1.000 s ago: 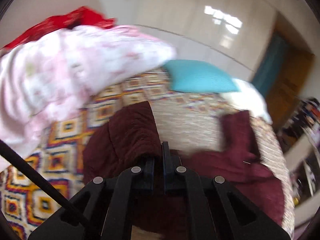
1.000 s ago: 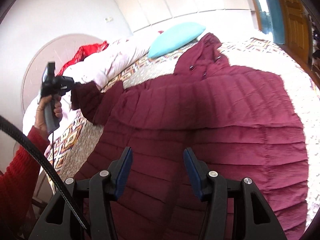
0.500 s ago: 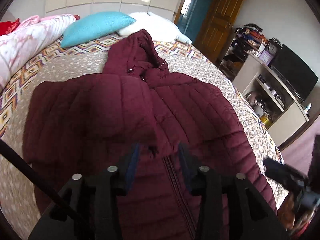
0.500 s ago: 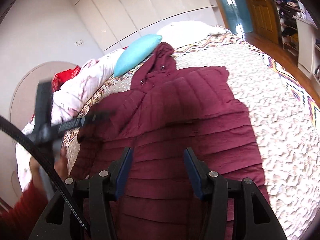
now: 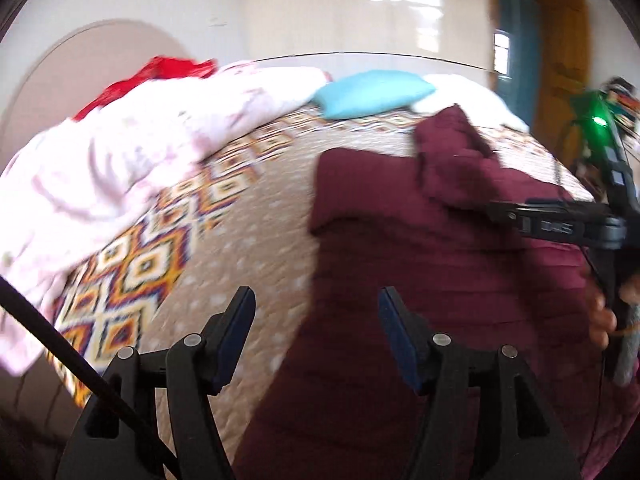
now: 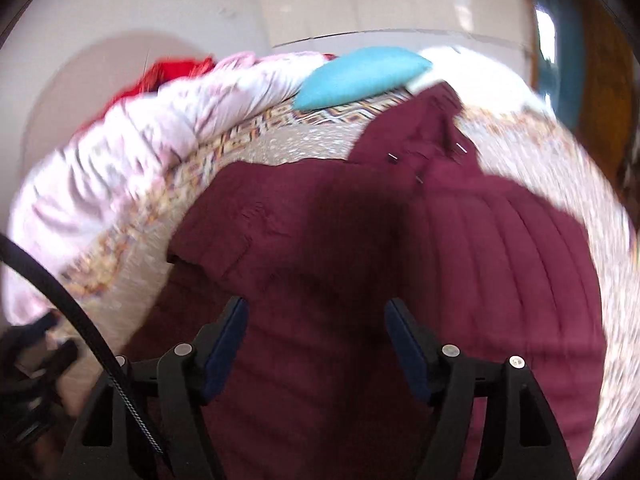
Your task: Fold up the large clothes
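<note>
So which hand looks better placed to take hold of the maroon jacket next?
Probably the right. The right tongs stand open directly above the maroon jacket, near its folded-in sleeve. The left tongs, also open, straddle the jacket's edge, half over the patterned bedspread.

Maroon jacket (image 6: 460, 248) quilted matt cloth; bedspread (image 5: 248, 240) woven, patterned; wardrobe doors (image 5: 360, 12) glossy.
</note>
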A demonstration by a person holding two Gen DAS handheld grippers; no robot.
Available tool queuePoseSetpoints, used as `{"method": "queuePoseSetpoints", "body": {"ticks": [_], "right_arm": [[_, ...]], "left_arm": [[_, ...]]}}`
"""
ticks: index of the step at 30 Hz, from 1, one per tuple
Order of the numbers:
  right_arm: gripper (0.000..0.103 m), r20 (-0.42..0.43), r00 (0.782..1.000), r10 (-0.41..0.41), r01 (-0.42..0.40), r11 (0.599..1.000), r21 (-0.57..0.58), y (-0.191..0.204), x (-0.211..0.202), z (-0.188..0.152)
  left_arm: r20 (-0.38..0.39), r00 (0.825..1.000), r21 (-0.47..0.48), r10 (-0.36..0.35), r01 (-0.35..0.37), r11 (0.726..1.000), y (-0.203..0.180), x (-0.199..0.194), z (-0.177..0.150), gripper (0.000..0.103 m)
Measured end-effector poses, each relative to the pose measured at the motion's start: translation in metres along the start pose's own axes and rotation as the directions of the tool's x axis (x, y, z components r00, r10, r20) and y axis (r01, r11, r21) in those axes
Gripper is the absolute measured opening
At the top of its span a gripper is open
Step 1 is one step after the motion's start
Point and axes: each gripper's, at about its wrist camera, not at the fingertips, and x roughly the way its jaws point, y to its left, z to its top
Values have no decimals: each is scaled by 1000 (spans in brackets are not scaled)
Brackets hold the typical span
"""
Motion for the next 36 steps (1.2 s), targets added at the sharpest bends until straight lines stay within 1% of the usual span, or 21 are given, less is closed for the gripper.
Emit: {"method": "queuePoseSetpoints", "body": {"ticks": [2,5,6,7,8,9,10,13,16,18,19,22,23,26,28,29,31,32,33,34,36], "right_arm": [[75,-8,998,-66,65,992,-108,24,23,11],[75,-38,987,-153,143,970,-197,42,57,22],[66,-42,982,-186,173,961,-214,43,64,25],[29,-44,975,-217,203,953,-224,42,69,30],[14,-59,977,-206,191,962,-195,34,69,38],[9,-55,980,-193,183,971,-154,25,65,43],[8,-27,982,-188,185,979,-83,9,54,50],[6,22,977,-210,208,975,74,-40,23,56],[6,43,968,-249,230,939,257,-107,-7,47],[6,29,969,-246,217,900,379,-154,-17,33],[6,11,974,-225,195,868,456,-182,-18,21],[6,-27,972,-235,209,802,560,-222,-16,-6],[6,-41,973,-229,210,789,578,-232,-12,-14],[10,-75,984,-165,176,773,609,-249,-1,-31],[18,-51,986,-157,153,761,630,-254,-15,-39],[21,-44,984,-172,161,758,632,-253,-24,-41],[37,-31,967,-252,213,741,637,-256,-46,-45],[38,-8,954,-298,234,731,641,-256,-60,-46],[38,7,952,-306,232,735,637,-254,-66,-45],[38,17,956,-294,219,750,624,-251,-70,-43],[38,26,965,-261,200,796,571,-237,-67,-31]], "left_arm": [[-11,1000,-23,7,-7,1000,5,2,-10,63],[-18,1000,-31,23,-23,999,4,5,-19,63],[-10,999,-22,34,-34,999,1,5,-22,63],[-4,999,-11,44,-44,999,-1,6,-24,63],[3,999,1,54,-54,999,-3,6,-25,63],[15,998,15,60,-61,998,-5,5,-26,63],[26,998,23,63,-63,998,-6,3,-28,63],[43,997,32,61,-63,998,-6,5,-29,63],[30,999,33,42,-43,999,-7,8,-28,63],[15,999,27,29,-30,999,-8,11,-29,63],[9,1000,26,26,-26,999,-9,12,-29,63],[-11,1000,31,17,-16,999,-13,15,-30,63],[-18,1000,36,13,-12,999,-15,16,-31,63],[-26,1000,42,2,-1,999,-17,16,-30,63],[-22,1000,48,1,0,999,-17,14,-29,63],[-18,1000,51,4,-3,999,-17,13,-29,63],[-14,1000,54,12,-11,999,-16,13,-27,63],[-15,1000,52,12,-11,999,-16,14,-26,63],[-20,1000,47,11,-10,999,-16,15,-26,63],[-23,1000,44,10,-9,999,-15,16,-25,63],[-33,999,33,6,-5,999,-15,17,-26,63]]}}
